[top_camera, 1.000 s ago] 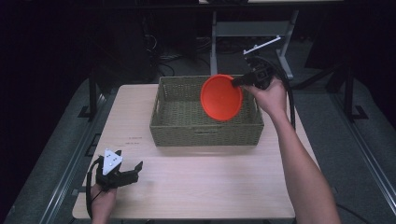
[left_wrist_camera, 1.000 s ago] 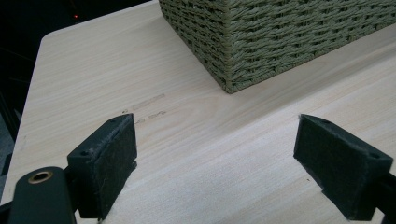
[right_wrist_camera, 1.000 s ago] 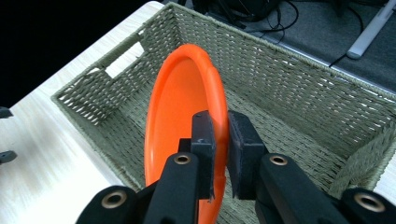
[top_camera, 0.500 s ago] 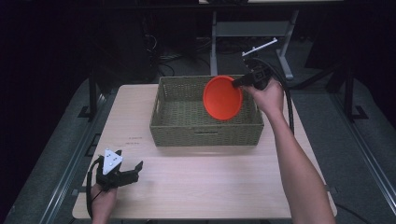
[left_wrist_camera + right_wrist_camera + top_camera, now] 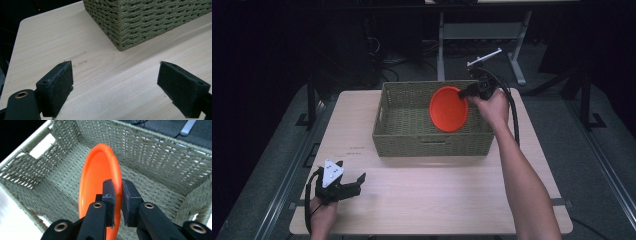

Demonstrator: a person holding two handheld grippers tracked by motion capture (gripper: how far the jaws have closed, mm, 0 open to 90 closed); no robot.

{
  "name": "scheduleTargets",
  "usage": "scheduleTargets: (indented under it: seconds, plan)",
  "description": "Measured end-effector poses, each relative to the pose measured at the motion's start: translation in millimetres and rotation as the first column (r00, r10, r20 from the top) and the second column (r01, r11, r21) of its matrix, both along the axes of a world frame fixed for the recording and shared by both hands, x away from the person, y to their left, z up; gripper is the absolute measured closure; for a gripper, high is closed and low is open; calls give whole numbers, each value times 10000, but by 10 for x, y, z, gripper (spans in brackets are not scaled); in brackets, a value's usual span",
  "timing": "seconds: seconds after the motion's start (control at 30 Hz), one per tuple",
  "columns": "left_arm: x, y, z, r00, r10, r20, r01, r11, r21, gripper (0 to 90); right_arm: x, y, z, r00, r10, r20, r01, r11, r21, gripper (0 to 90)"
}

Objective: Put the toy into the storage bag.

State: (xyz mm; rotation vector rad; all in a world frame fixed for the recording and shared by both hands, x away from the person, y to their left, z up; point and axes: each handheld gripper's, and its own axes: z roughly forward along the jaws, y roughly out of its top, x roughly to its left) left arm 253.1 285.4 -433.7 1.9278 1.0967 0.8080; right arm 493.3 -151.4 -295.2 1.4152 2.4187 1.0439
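Gripping an Orange Plate Over the Wicker Basket

Clamping the rim of an orange plate [image 5: 100, 182], the right gripper [image 5: 118, 192] has its 2 black jaws pressed together on the plastic, 1 pad on the inner face and 1 on the outer face. In the right gripper view the plate stands on edge, rising straight up from between the jaws, its hollow side turned toward the left jaw. Beyond and below the jaws lies the woven floor of the wicker basket [image 5: 155, 157], whose walls wrap around ahead of the jaws and to both sides; a handle cut-out opens in the wall off to the left of the jaws.

From the high view, the right gripper [image 5: 467, 93] sits at the basket's far right corner, with the orange plate [image 5: 448, 109] just ahead of its jaws and tilted over the basket's right half. The plate's lower edge overlaps the near wall of the wicker basket [image 5: 412, 142] in that view; whether it touches the basket floor cannot be told.

The left gripper [image 5: 115, 87] has its 2 jaws standing wide apart with nothing between them, only bare wood of the table [image 5: 50, 42]. A corner of the basket [image 5: 140, 22] lies ahead of the jaws, well clear of the pads. In the high view the left gripper [image 5: 354, 182] rests low at the table's near left corner, well apart from the basket.
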Motion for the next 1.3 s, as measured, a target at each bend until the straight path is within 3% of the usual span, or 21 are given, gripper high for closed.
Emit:
scheduleTargets:
  seconds: [0.3,0.87,1.3]
  plan:
    - [2,7,-1,10000,82,-1,-82,9999,-62,128,56,70,-233,9991,-16,-424,22,9999,162,816]
    - [1,7,2,9999,111,22,-111,9999,-24,128,94,169,-506,9937,41,-1116,-109,9981,-612,804]
    - [3,2,2,9999,117,-20,-117,9999,-10,128,101,109,-495,9920,31,-1258,-91,9989,-470,742]
